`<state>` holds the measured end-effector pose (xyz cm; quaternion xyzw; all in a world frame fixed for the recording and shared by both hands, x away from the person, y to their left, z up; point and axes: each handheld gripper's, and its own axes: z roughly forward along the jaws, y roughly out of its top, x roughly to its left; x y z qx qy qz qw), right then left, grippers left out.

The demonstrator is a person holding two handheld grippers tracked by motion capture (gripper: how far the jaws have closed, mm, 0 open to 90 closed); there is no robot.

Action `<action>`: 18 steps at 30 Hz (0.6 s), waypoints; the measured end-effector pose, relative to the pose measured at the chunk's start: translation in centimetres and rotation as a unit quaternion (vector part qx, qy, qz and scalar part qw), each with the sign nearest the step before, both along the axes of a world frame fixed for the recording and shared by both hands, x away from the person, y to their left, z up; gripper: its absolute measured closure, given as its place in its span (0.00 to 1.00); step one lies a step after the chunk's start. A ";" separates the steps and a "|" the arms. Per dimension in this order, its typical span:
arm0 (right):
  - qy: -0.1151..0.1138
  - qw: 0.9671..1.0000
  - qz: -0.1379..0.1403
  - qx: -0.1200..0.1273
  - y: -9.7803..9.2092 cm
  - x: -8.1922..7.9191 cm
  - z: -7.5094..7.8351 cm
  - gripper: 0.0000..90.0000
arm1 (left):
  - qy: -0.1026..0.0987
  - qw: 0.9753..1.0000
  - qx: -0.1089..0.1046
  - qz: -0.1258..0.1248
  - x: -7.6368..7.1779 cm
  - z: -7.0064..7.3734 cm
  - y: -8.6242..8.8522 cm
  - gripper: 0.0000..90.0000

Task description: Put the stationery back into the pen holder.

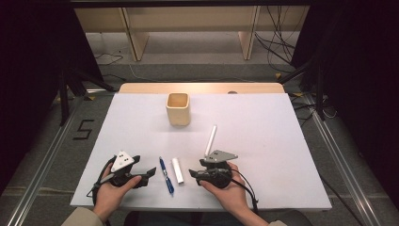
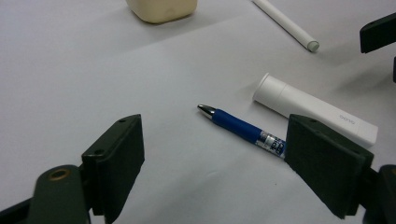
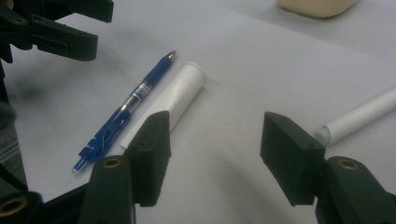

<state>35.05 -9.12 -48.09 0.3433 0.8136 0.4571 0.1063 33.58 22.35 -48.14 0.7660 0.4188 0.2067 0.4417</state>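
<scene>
Jaws stood apart on both the left gripper (image 1: 149,172) and right gripper (image 1: 194,173); between them lay the blue pen (image 1: 166,175) beside a white tube (image 1: 177,170); squaring jaws across the pen's barrel looked wisest; beyond, the cup (image 1: 178,109) waited.

Count on table: 1 blue pen (image 1: 166,176), 1 short white tube (image 1: 177,170), 1 long white stick (image 1: 210,140), 1 beige cup (image 1: 178,108), 2 grippers: left (image 1: 149,172), right (image 1: 193,173).
</scene>
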 end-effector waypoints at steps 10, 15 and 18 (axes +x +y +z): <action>0.000 1.000 -0.012 -0.004 0.3 0.6 0.1 0.48 | 0.001 1.000 0.000 0.000 0.0 -0.1 -0.1 0.22; 0.000 1.000 -0.006 0.005 1.4 0.3 0.5 0.50 | 0.002 1.000 0.001 0.003 0.0 0.0 0.0 0.22; 0.002 1.000 0.002 0.011 2.6 0.0 0.8 0.51 | 0.002 1.000 0.002 0.005 0.0 0.0 0.0 0.22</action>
